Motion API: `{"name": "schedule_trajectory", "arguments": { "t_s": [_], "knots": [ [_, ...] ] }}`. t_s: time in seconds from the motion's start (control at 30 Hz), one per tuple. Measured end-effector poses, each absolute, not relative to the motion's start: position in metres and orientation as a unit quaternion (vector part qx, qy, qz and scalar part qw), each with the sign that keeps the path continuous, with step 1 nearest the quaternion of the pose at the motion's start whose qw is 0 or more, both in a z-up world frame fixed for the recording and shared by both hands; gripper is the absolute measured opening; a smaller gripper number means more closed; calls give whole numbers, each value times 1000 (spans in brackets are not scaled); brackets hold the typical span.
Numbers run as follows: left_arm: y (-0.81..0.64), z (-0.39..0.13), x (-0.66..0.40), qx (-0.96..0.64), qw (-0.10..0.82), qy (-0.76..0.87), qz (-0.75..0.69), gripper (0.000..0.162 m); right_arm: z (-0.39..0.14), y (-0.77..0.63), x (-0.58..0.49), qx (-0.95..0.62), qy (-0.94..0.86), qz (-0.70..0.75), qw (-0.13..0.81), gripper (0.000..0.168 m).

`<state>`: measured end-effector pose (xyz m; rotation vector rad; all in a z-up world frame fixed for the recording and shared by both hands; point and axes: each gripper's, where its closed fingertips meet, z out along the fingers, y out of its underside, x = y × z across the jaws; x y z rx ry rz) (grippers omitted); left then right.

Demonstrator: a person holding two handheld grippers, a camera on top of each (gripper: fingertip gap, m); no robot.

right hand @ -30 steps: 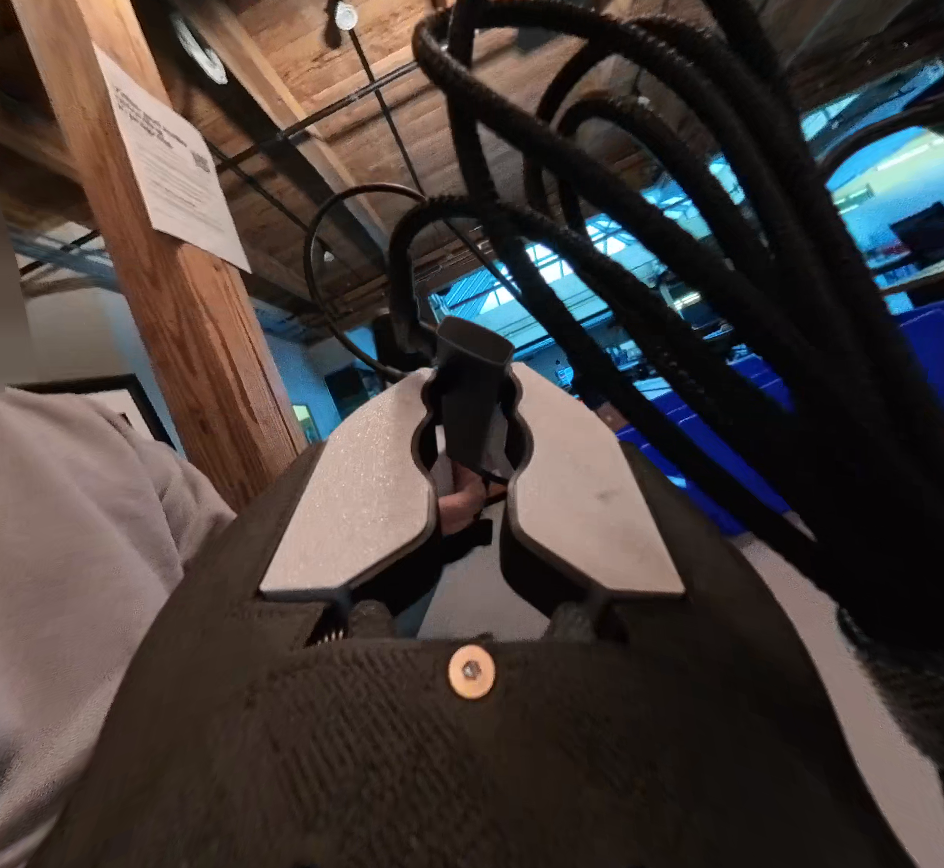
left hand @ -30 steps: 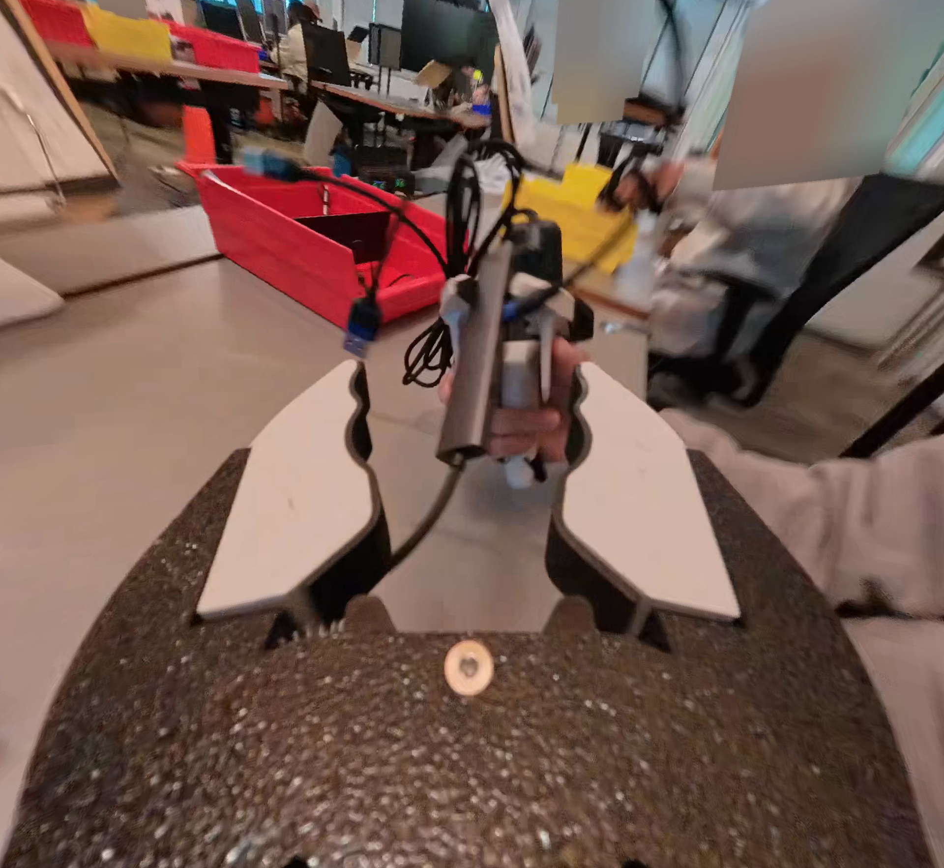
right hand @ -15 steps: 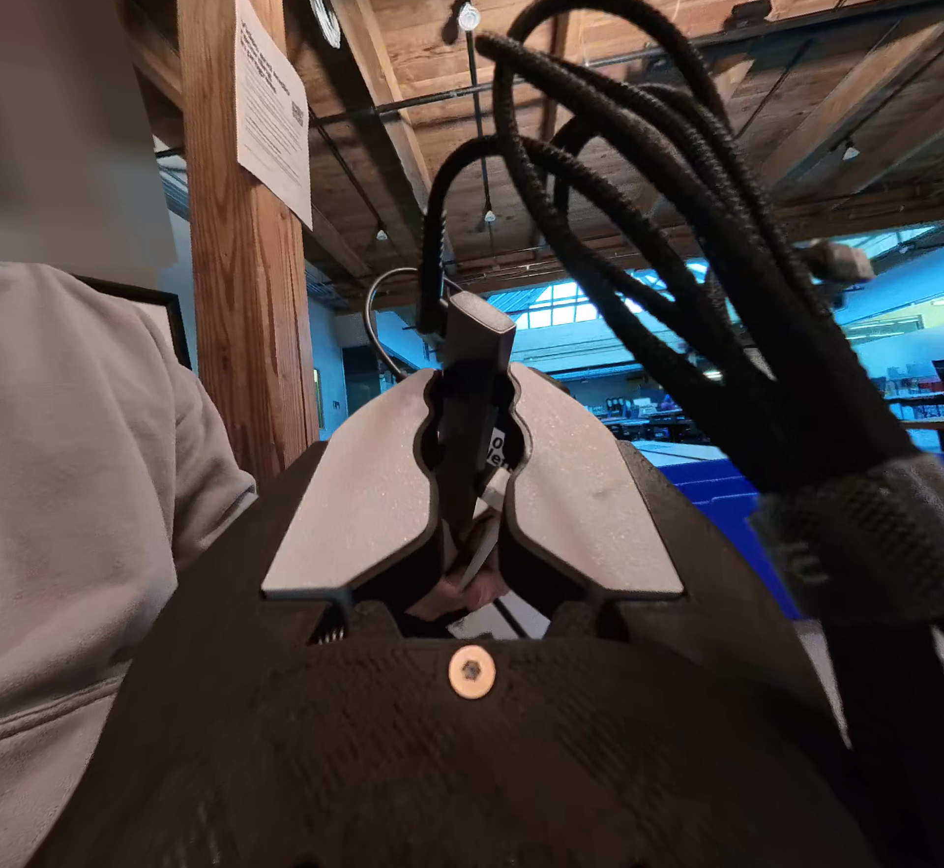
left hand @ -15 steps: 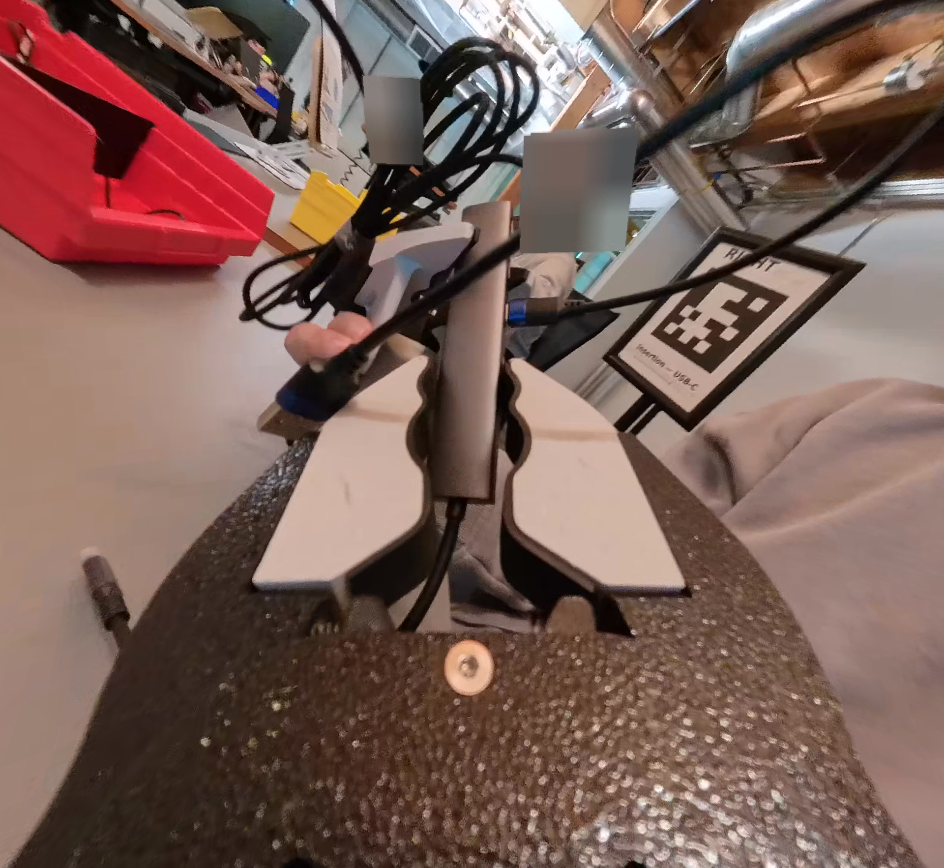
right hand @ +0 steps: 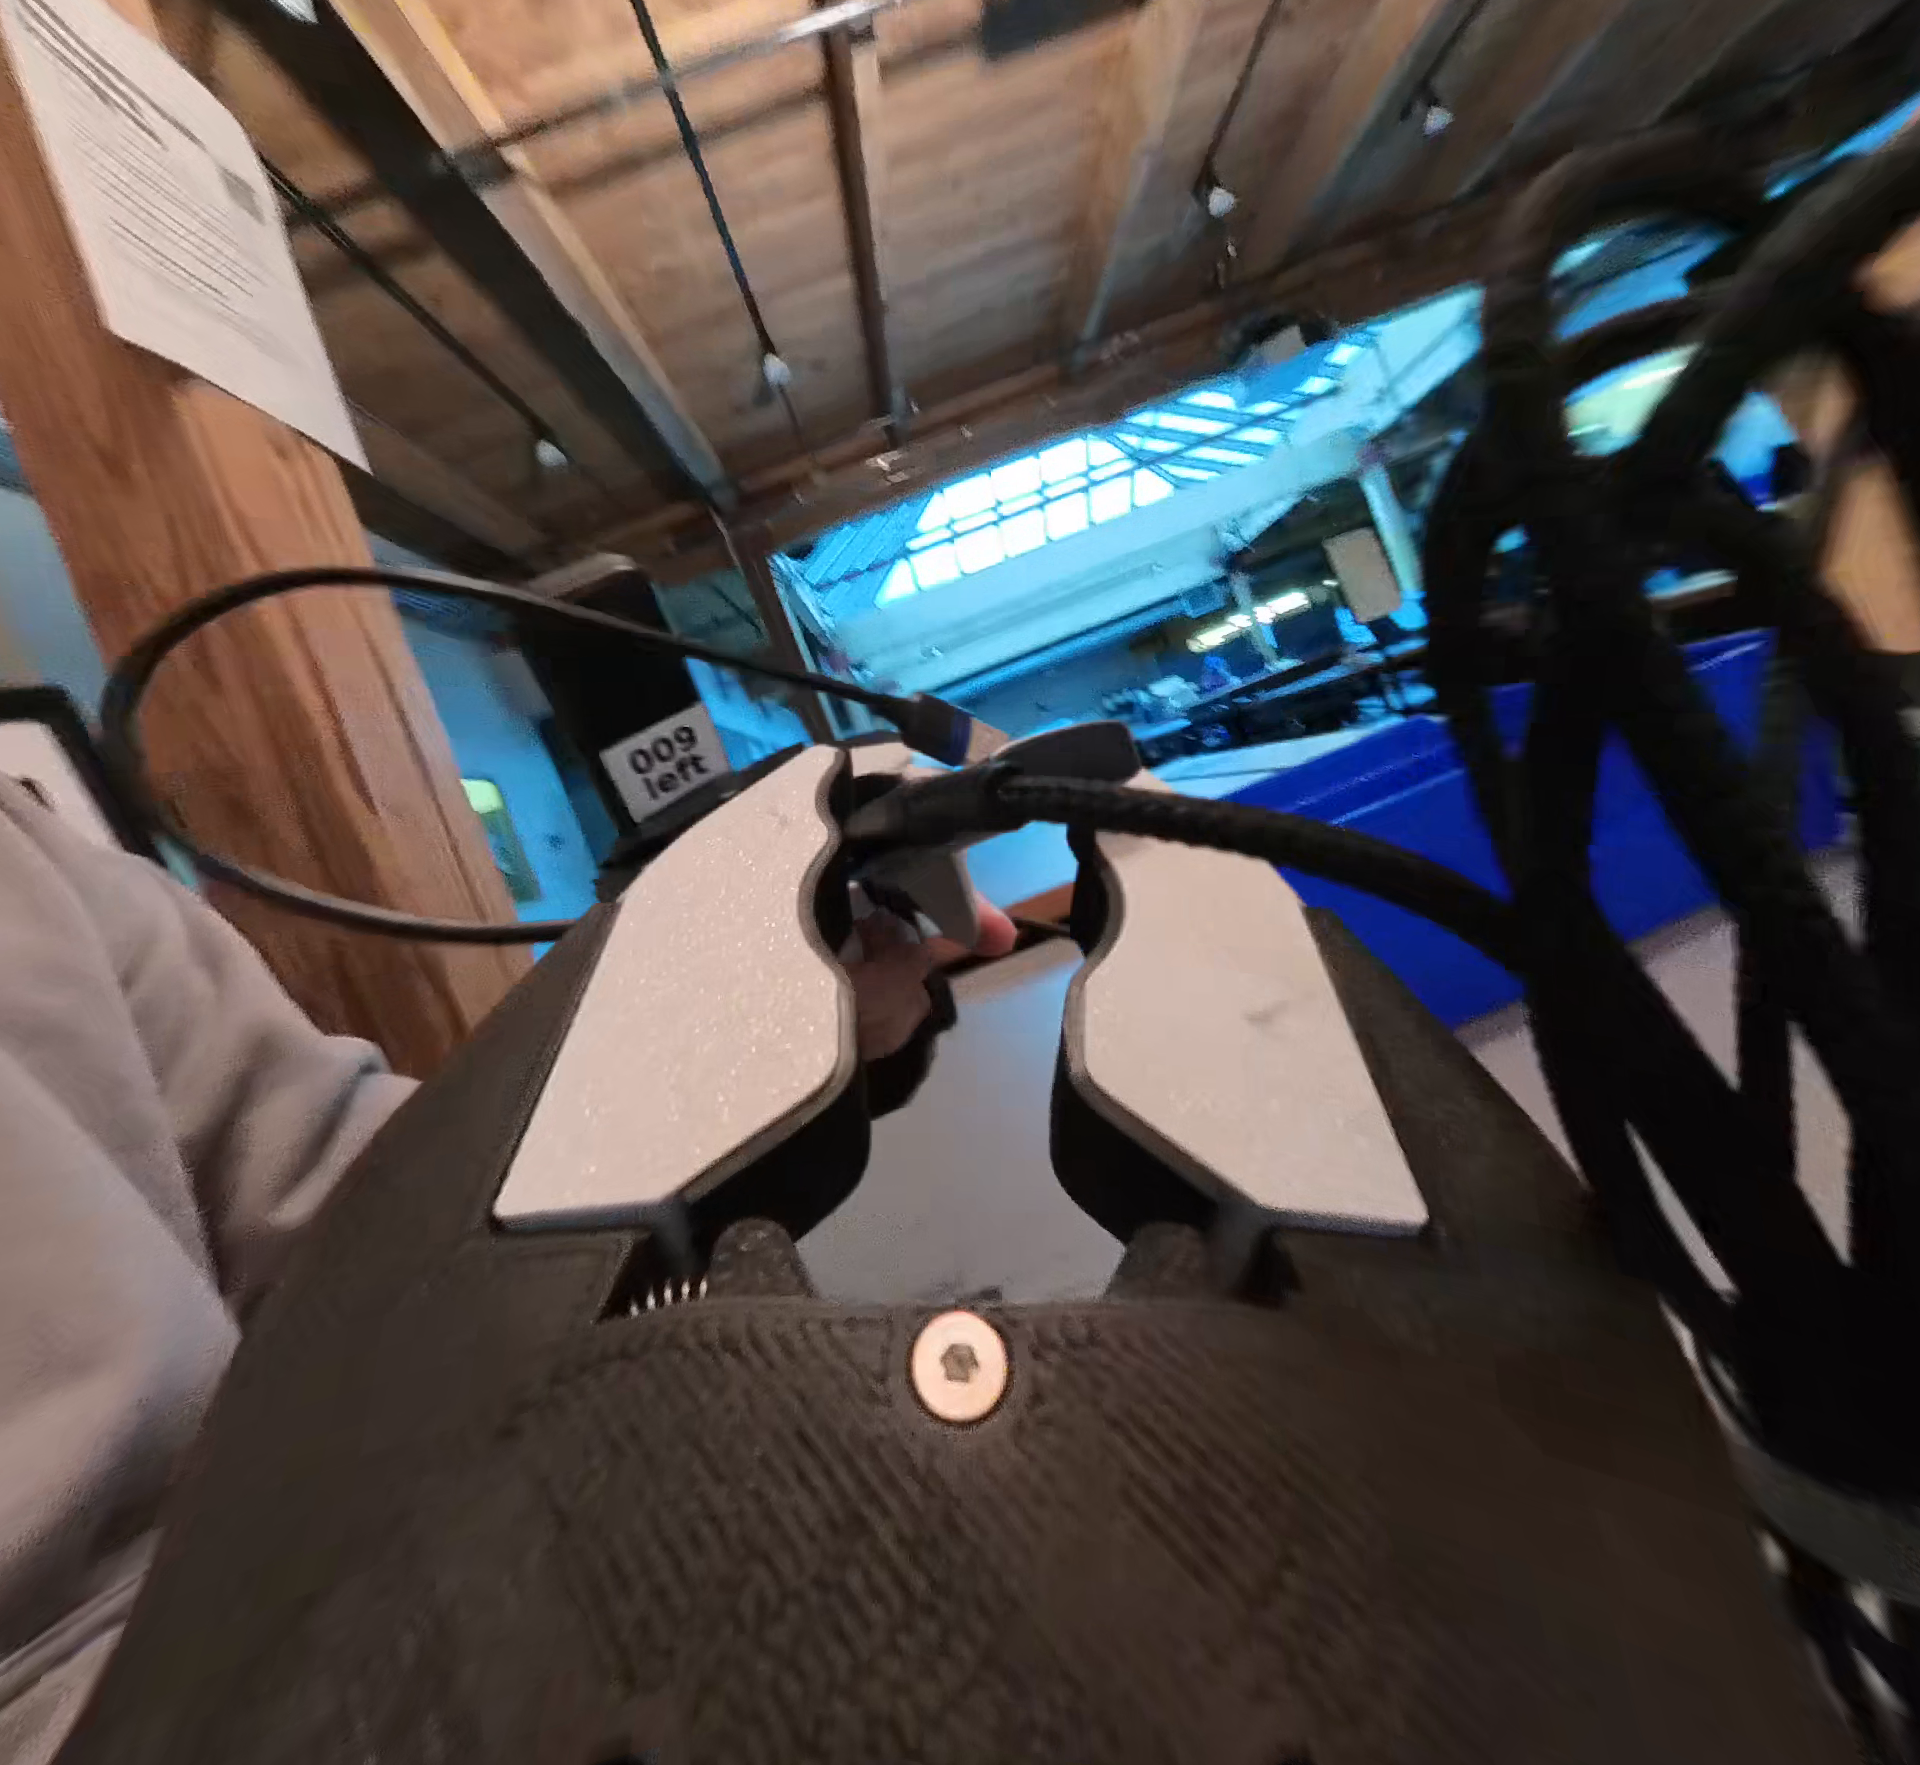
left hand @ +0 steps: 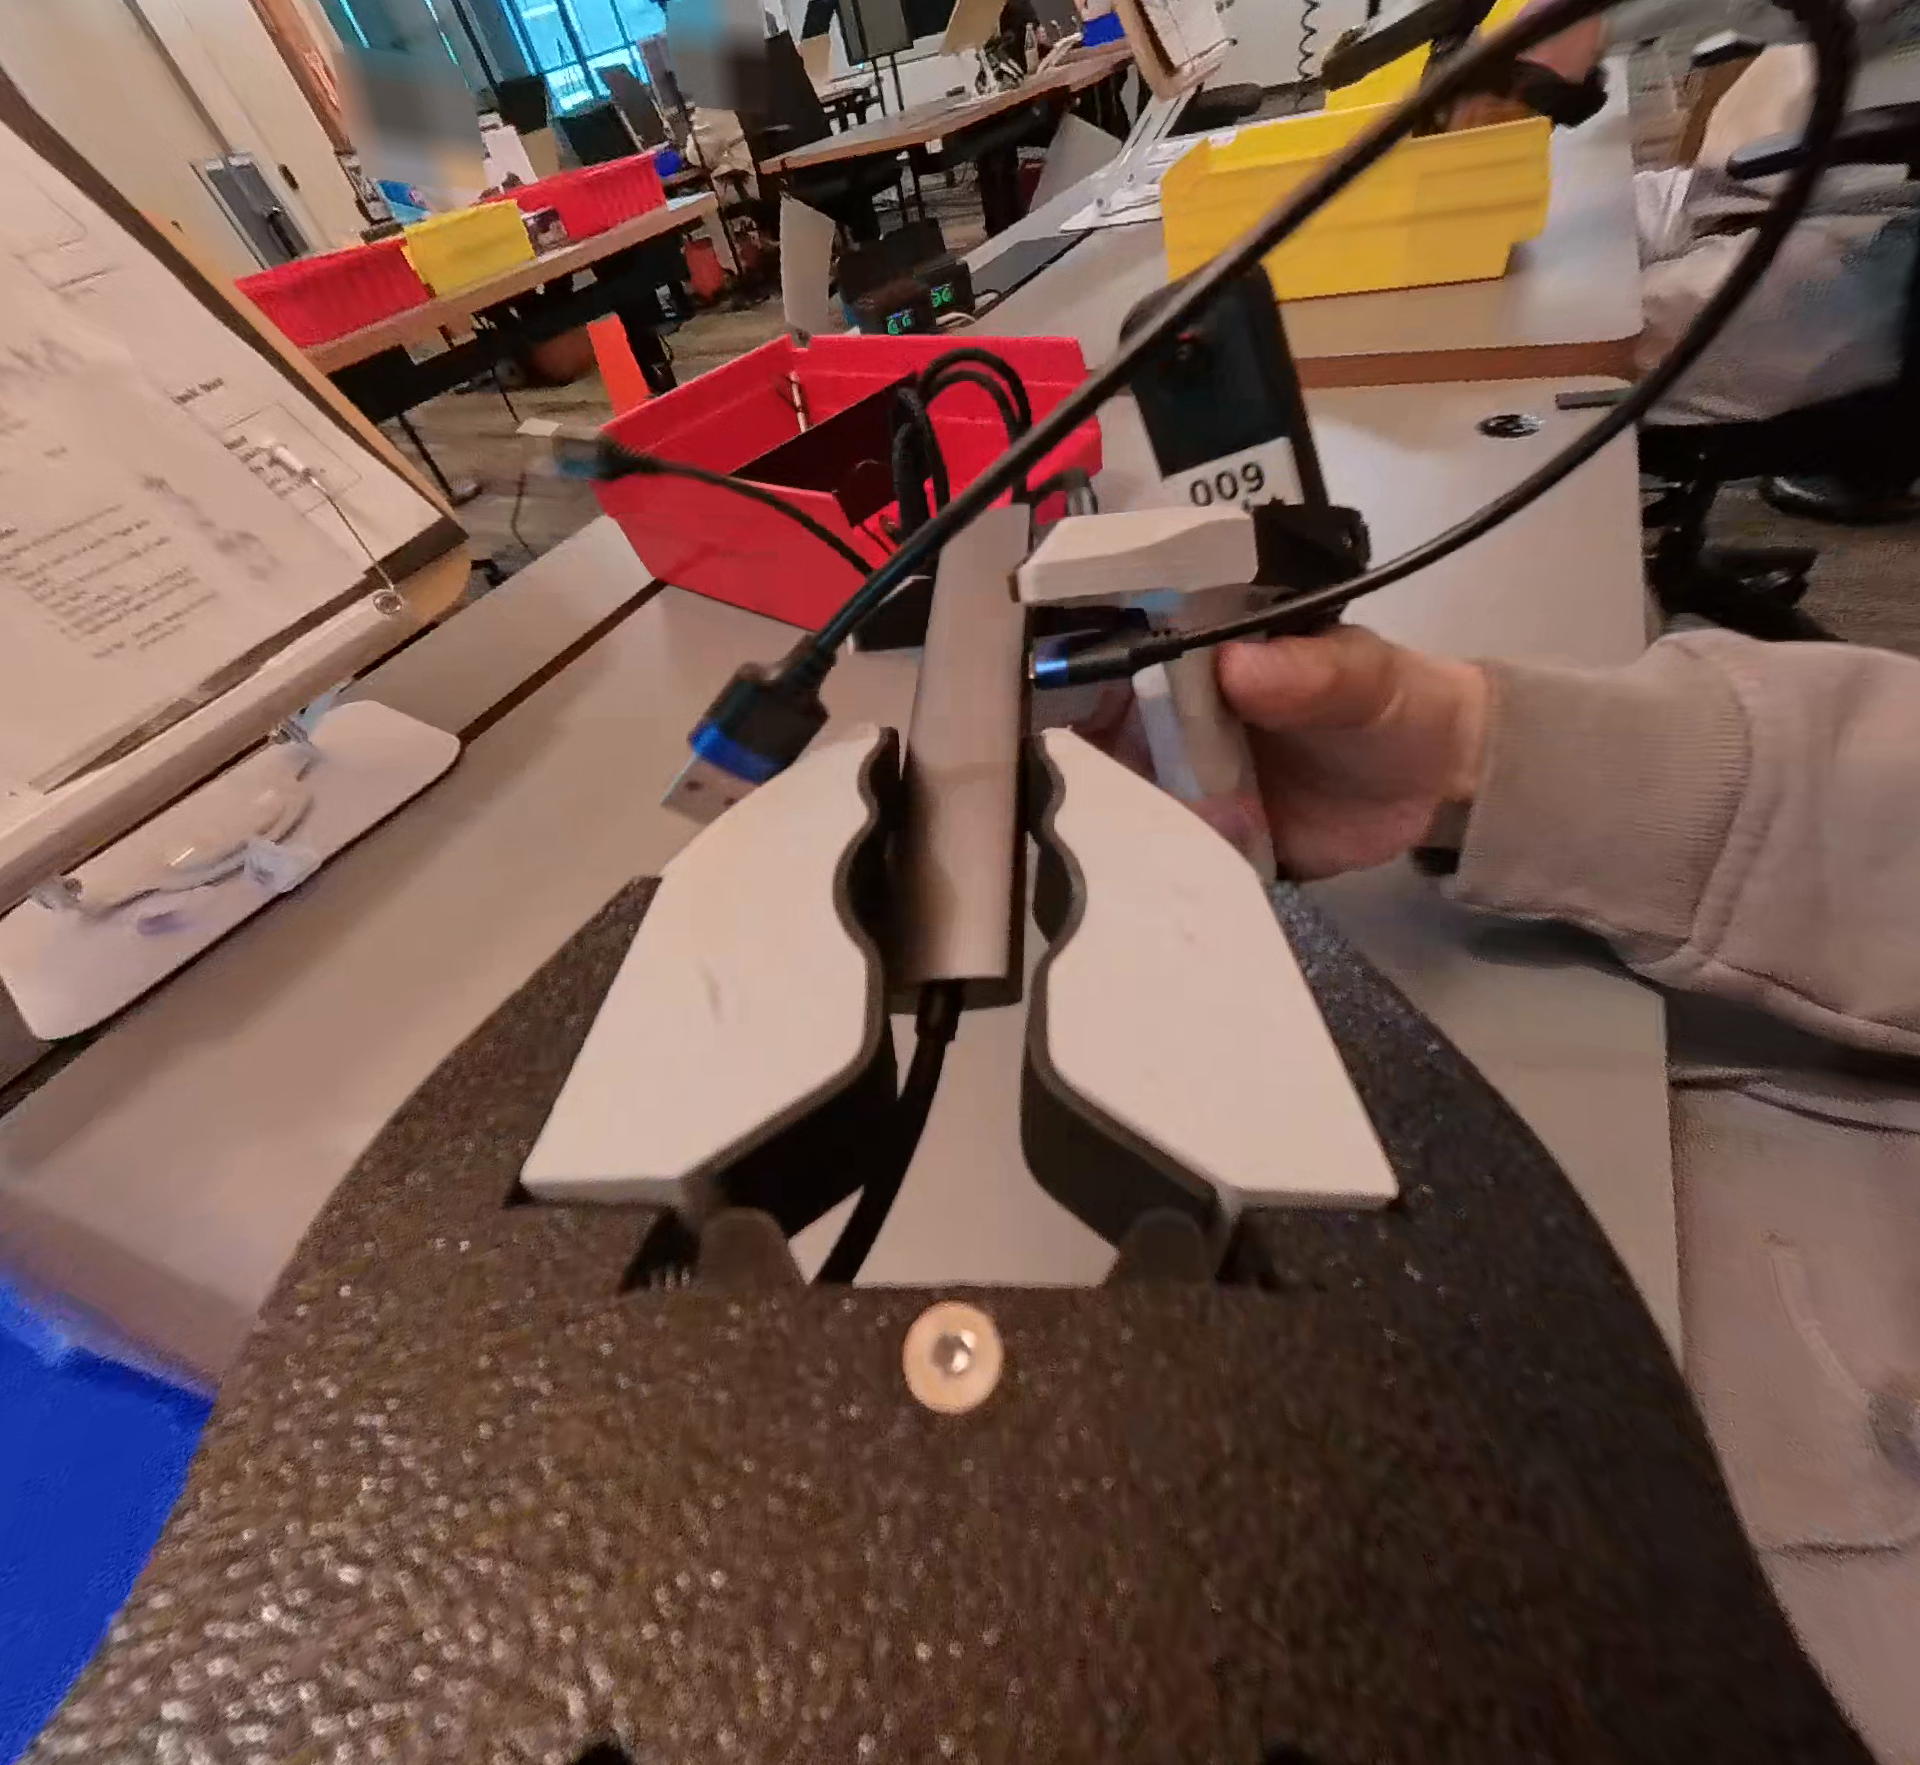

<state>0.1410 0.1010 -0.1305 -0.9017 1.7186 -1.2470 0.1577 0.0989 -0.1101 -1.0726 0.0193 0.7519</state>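
My left gripper (left hand: 961, 765) is shut on a grey metal hub bar (left hand: 961, 676) that stands up between its fingers. The hub's own black lead (left hand: 894, 1123) drops out of its lower end. A thin black cable (left hand: 1558, 11) arcs overhead to a loose blue-trimmed plug (left hand: 743, 744) left of the hub. Another blue-tipped plug (left hand: 1081, 671) meets the hub's right side. My right gripper (right hand: 956, 806) is open, with a braided black cable (right hand: 1195, 827) lying across its tips. It also shows in the left wrist view (left hand: 1143, 552), just beyond the hub, held by a hand (left hand: 1340, 749).
A red bin (left hand: 727, 531) holding coiled cables stands behind the hub, and a yellow bin (left hand: 1351, 198) stands farther right. A document stand (left hand: 156, 489) is at the left. A thick bundle of black braided cable (right hand: 1662, 832) hangs right of my right gripper, with a blue bin (right hand: 1455, 780) behind. The grippers are tip to tip, or close to it.
My left gripper closed on the hub bar and keeps hold of it. My right gripper, shut on the hub's end before, has opened and let it go. Both views have swung.
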Motion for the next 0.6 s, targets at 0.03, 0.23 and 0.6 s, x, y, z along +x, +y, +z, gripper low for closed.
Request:
{"name": "schedule_trajectory", "arguments": {
  "t_s": [0.03, 0.23, 0.6],
  "knots": [
    [101, -128, 140, -356, 399, 680, -502, 23, -110, 97, 156, -491, 4, 365, 791, 39],
    [95, -113, 131, -339, 354, 639, -593, 9, -107, 87, 152, -457, -16, 381, 804, 39],
    [113, -100, 127, -375, 363, 596, -611, 59, -108, 90, 150, -468, -37, 326, 821, 12]
  ]
}}
